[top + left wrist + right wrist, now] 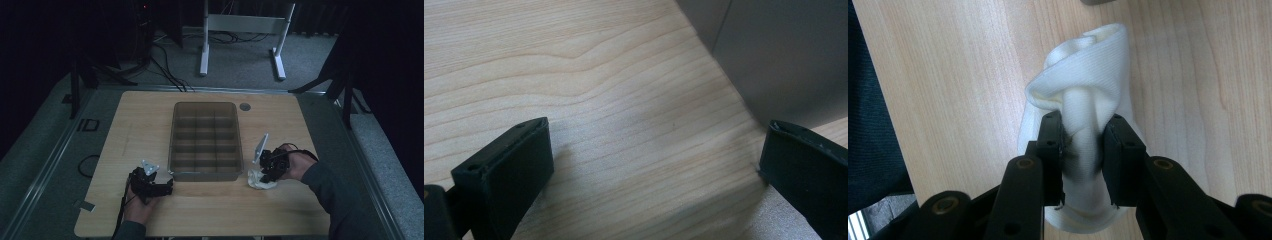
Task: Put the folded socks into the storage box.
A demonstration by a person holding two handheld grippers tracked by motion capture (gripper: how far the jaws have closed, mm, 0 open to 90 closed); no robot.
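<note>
One white cloth (1083, 125) lies on the desk (150, 120) just off the divided bin's (205, 142) near right corner, pinched in a fold by the right tongs (266, 169), while the left tongs (161, 186), gaping empty, sit by the bin's near left corner.

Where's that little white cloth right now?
The white cloth lies on the wooden table near its front edge, just right of the divided grey bin; the right gripper pinches a fold of it.
</note>
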